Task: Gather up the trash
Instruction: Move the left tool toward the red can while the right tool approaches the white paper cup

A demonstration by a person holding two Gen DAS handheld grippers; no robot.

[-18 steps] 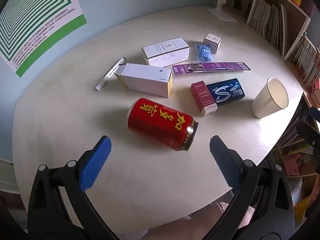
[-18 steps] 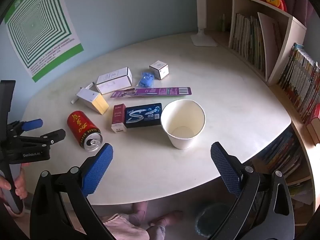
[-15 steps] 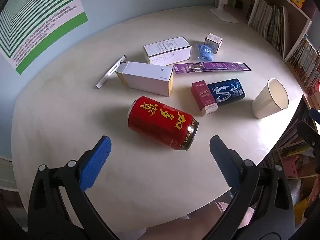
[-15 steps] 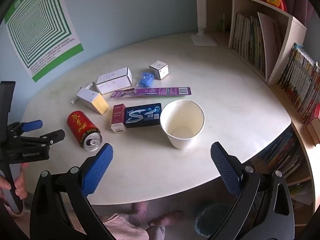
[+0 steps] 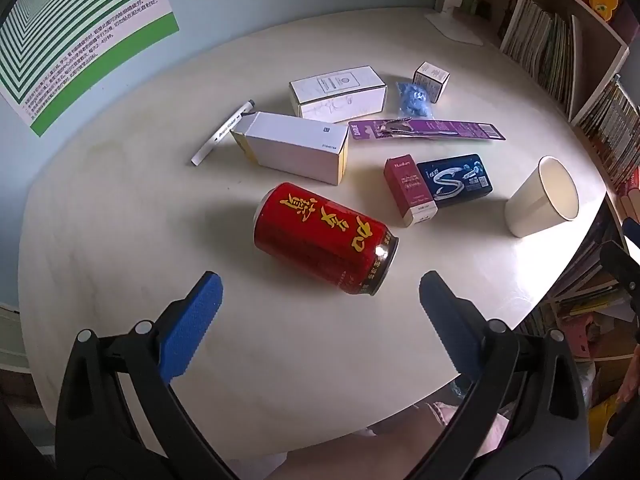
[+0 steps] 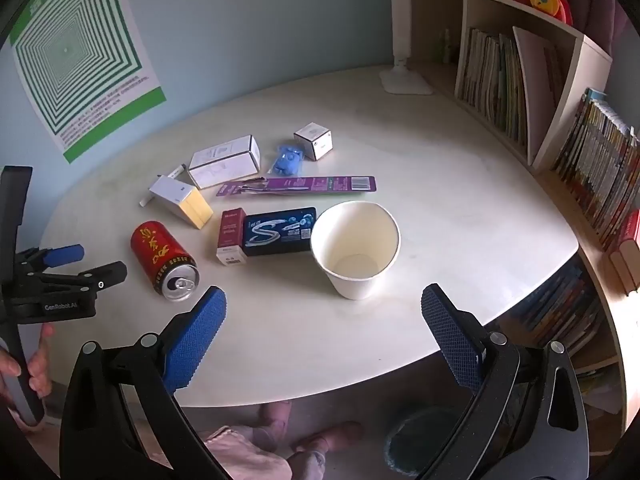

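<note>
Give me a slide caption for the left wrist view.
Open left gripper poised over a red can lying on its side among boxes on the table.

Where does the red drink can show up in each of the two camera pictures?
Left wrist: red can lies on its side, centre, just ahead of the open left gripper.
Right wrist: red can at left-centre.
Shared landmark: paper cup, to the can's right in both.
</note>
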